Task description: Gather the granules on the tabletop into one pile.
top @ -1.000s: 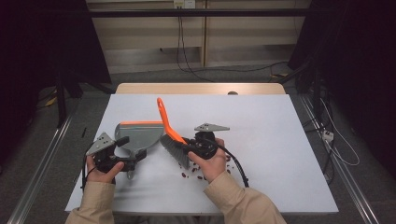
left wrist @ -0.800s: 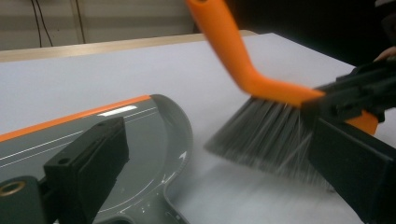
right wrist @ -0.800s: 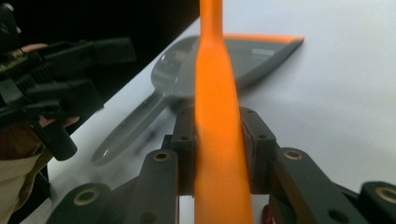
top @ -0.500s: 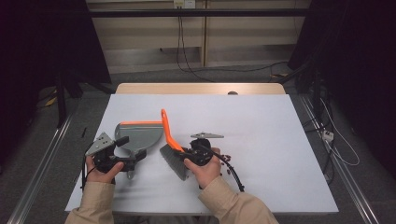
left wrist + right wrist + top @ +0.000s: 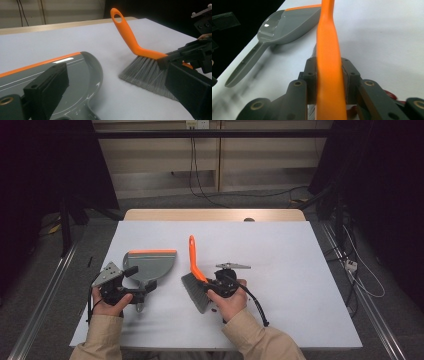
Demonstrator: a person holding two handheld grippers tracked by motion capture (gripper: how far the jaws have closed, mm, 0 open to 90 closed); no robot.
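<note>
**Brush clamped, pan not yet gripped**

Starting at the left: left claw (image 5: 142,292) hovering at the near end of the dustpan (image 5: 150,265), jaws wide apart in the left gripper view, one black pad (image 5: 50,86) over the grey tray, the other low at the right edge. Nothing between them. Pan lying flat on the table (image 5: 280,250), orange lip on the far side from the claw, handle (image 5: 245,66) pointing back toward the hand. Cannot tell from above whether the jaws straddle that handle or merely sit beside it.

Further right: right claw (image 5: 212,287) shut on the brush (image 5: 194,270), pads pressed against both flanks of the orange handle (image 5: 328,57) just above the bristle block. Bristles (image 5: 145,73) resting on the table ahead of and below that claw, splayed slightly, handle rising away from it at a slant with the hang-hole end highest. A few small dark bits (image 5: 214,309) on the table just near of the right claw, close to the hand.

Judged as the sweeping stage: brush in hand, pan loose. Next move probably calls for closing the left claw on the pan handle, holding the lip flat to the table, then dragging the bristles over the bits toward that lip. Worth keeping the brush low and the stroke short, lest the bits scatter past the pan.
</note>
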